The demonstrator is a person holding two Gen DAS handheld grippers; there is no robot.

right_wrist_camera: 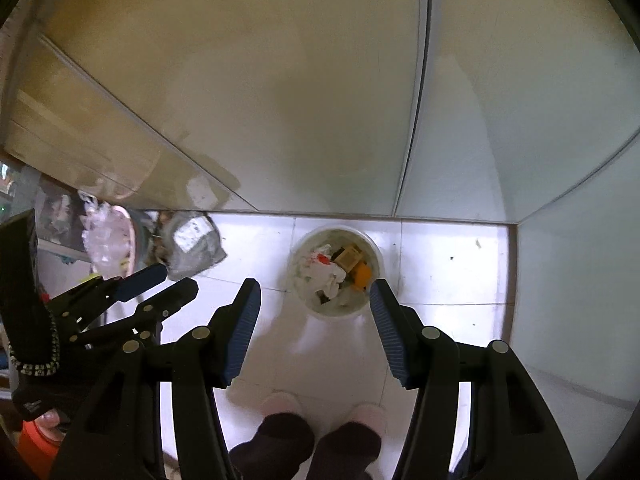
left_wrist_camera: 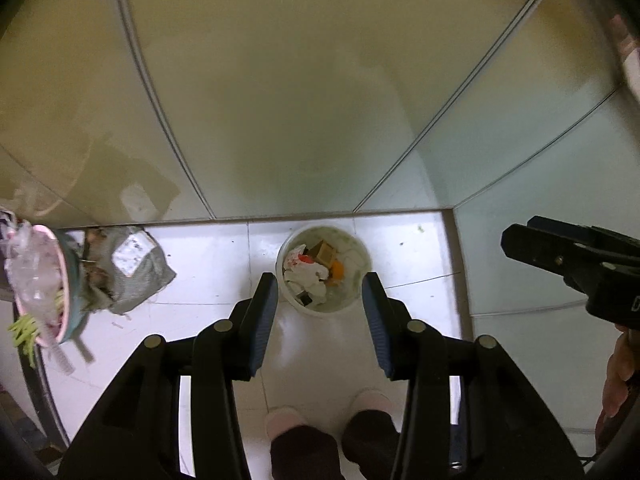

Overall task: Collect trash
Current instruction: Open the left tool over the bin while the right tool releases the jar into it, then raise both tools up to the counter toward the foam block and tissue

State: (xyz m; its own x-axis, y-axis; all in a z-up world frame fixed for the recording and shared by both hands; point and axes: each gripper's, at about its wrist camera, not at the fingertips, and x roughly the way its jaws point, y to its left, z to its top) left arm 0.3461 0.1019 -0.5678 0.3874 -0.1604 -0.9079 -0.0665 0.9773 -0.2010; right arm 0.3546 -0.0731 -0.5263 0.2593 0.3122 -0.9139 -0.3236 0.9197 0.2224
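Note:
A white round trash bin (left_wrist_camera: 322, 268) stands on the white tiled floor against the wall, holding crumpled white paper, a brown box and something orange. It also shows in the right wrist view (right_wrist_camera: 335, 270). My left gripper (left_wrist_camera: 320, 280) is open and empty, high above the bin. My right gripper (right_wrist_camera: 315, 286) is open and empty, also above the bin. The right gripper shows at the right edge of the left wrist view (left_wrist_camera: 568, 256); the left gripper shows at the left of the right wrist view (right_wrist_camera: 176, 284).
A grey bag of scraps (left_wrist_camera: 132, 272) lies on the floor left of the bin. A pink bowl with clear plastic (left_wrist_camera: 36, 280) sits at the far left. The person's pink slippers (left_wrist_camera: 324, 412) are below. Walls meet in a corner at the right.

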